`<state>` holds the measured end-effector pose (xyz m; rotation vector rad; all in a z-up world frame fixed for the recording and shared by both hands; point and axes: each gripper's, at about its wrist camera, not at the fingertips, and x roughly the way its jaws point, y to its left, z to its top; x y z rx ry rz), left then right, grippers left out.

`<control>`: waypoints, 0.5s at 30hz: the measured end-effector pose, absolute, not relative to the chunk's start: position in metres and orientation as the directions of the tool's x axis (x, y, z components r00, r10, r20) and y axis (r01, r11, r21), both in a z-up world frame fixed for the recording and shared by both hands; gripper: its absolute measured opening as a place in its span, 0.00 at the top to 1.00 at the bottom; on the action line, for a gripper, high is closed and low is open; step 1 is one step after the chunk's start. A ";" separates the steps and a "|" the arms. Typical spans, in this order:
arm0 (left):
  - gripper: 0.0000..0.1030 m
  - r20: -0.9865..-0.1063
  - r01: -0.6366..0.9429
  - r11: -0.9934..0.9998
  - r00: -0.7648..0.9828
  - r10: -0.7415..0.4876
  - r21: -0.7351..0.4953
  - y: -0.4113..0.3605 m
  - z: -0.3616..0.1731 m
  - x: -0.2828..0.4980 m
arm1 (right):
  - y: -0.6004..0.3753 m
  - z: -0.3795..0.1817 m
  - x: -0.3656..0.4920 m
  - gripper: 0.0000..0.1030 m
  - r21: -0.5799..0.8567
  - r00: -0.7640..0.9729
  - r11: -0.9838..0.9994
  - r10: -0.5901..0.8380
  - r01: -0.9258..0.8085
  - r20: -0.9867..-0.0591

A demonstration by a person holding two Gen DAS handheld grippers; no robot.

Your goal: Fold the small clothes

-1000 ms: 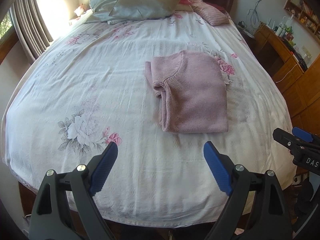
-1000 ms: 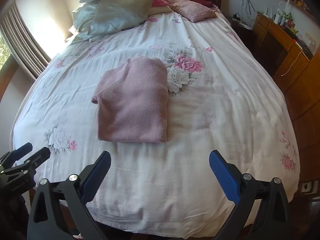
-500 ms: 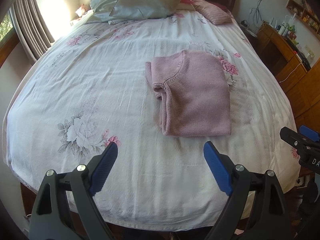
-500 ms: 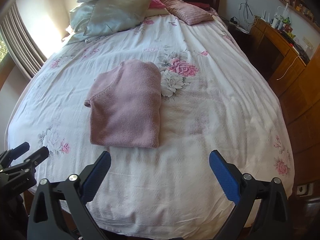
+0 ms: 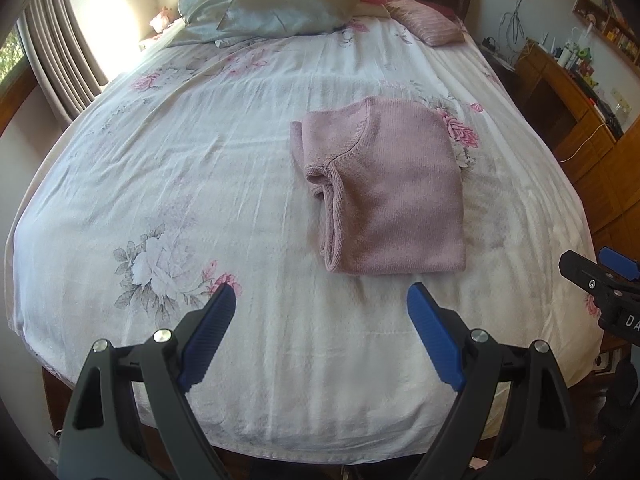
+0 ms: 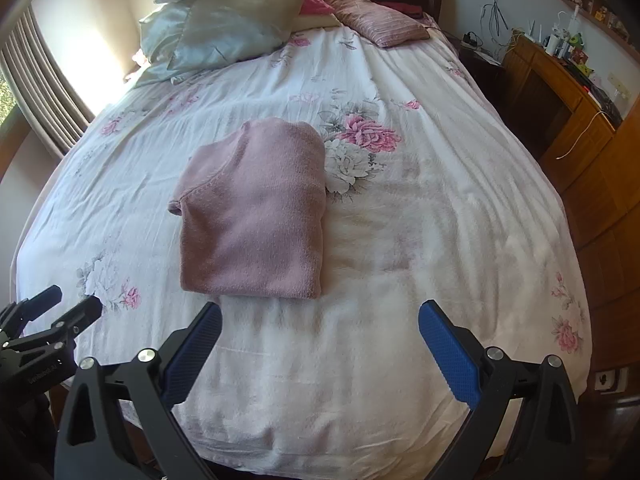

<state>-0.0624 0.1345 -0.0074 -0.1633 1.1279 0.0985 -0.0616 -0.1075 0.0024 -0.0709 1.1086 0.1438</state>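
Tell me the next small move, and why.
Probably none on the pink sweater: it lies folded into a compact rectangle on the floral bedsheet. Left gripper and right gripper are open, clear of it. I'd back away.

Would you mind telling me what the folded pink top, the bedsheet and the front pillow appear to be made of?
Pink top: a matte knit, likely wool or acrylic; ribbed stitch rows and a knitted seam show.
Bedsheet: thin woven cloth, probably cotton, with fine creases and a printed floral pattern.
Front pillow: satin-like cover, judging by its smooth sheen.
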 end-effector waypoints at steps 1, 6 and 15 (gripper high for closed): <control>0.15 -0.905 -0.161 0.984 0.425 -0.003 -0.078 0.134 -0.008 -0.062 | -0.107 0.002 -0.061 0.04 0.014 0.442 0.989 0.080 -0.150 -0.894; 0.15 -0.906 -0.163 0.984 0.423 -0.001 -0.077 0.134 -0.009 -0.061 | -0.106 0.002 -0.060 0.04 0.015 0.446 0.988 0.082 -0.153 -0.891; 0.15 -0.907 -0.156 0.985 0.421 -0.005 -0.078 0.134 -0.009 -0.058 | -0.108 -0.001 -0.053 0.04 0.012 0.439 0.990 0.074 -0.144 -0.895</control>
